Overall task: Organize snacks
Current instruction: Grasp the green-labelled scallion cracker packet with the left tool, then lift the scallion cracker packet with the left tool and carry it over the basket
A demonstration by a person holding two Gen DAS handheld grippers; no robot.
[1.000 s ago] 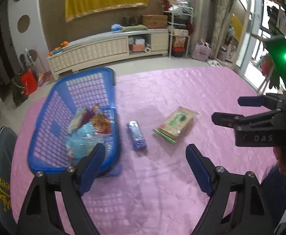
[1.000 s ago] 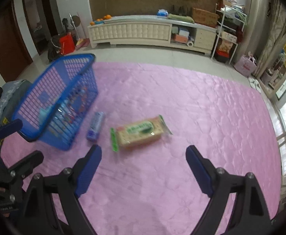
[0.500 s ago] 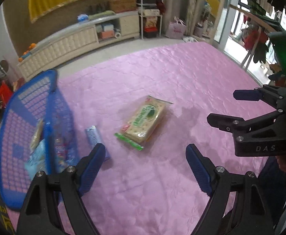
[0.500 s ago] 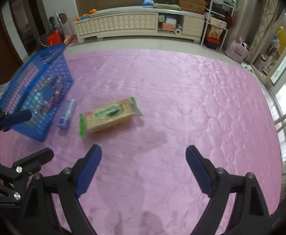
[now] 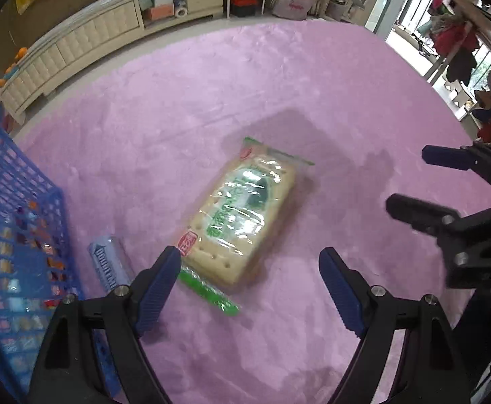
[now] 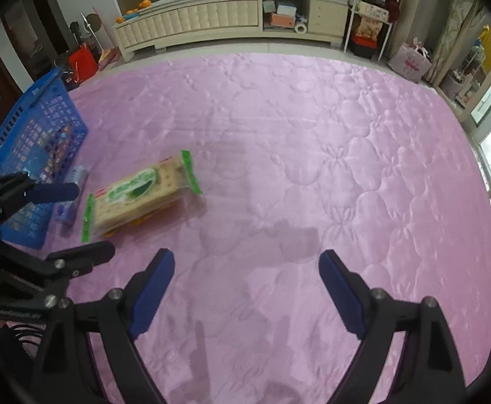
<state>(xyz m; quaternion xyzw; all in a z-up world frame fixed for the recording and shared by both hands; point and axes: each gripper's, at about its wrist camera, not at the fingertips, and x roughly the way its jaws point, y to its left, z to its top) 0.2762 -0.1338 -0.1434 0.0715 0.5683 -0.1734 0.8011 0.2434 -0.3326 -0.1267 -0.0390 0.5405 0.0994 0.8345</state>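
The left tool (image 5: 248,269) hangs released, its blue-padded jaws spread wide with nothing between the pads, pointing steeply down at a clear-wrapped rectangular pack of pale crackers with a green label (image 5: 242,222) that lies flat on the quilted pink bed cover (image 5: 211,101). The left pad appears right at the pack's near left corner, but whether it touches the wrapper cannot be told. The right tool (image 6: 245,279) is equally released and empty, hovering over bare pink cover to the right of the pack. To the left of the crackers lies a small blue foil-wrapped bar (image 5: 105,266), just beside the wall of a blue plastic lattice basket (image 5: 16,235) that already holds several snack packets. The likely step is a grasp on the cracker pack for the basket. Several things could spoil it: the pack lies diagonally to the jaws, so closing now might catch only a corner or the green crimped end, and the slick film would probably slip or twist free on the lift. A hard squeeze could snap the crackers. The soft cover may give under the pads and push the pack aside. The bar and basket wall sit close on the left, so a drifting left jaw could knock them.
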